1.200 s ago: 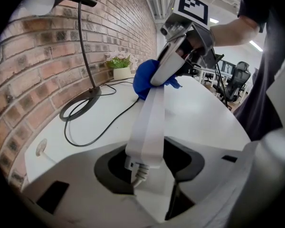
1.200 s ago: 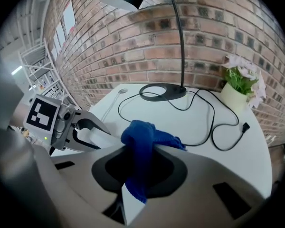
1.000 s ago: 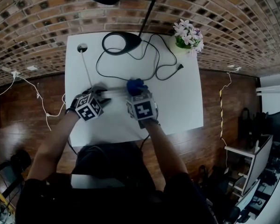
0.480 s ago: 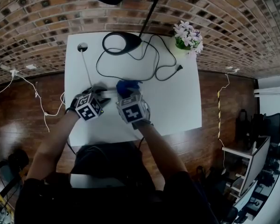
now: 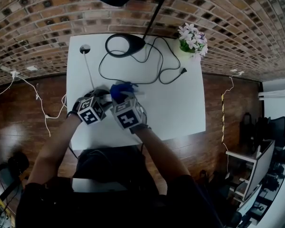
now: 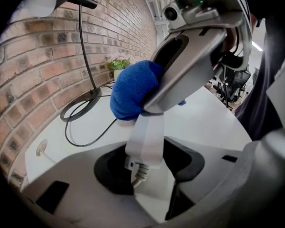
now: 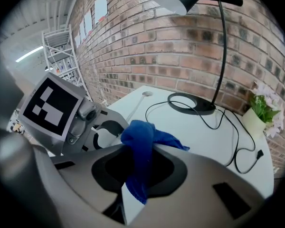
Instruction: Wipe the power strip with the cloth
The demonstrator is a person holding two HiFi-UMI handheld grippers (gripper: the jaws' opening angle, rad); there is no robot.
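1. Left gripper (image 6: 147,164): the jaws are closed on the corded end of the power strip (image 6: 147,137) and pin it to the tabletop (image 5: 180,108).
2. Power strip: white, lying flat on the person's side of the lamp base (image 5: 125,44), well apart from it. Its white cord (image 5: 88,70) leaves from the end the gripper holds.
3. Right gripper (image 7: 137,170): the jaws are narrow and clamped on the blue cloth (image 7: 140,146), which bunches up above them and hangs down between them.
4. Cloth: the left gripper view shows the bunched wad pressed onto the top of the power strip, just beyond the left gripper's jaws. In the head view the two grippers sit side by side, nearer the person than the lamp base.
5. Other items: a black cable (image 5: 156,65) loops from the lamp base across the tabletop. A flower pot (image 5: 192,37) stands to the right of the lamp base.
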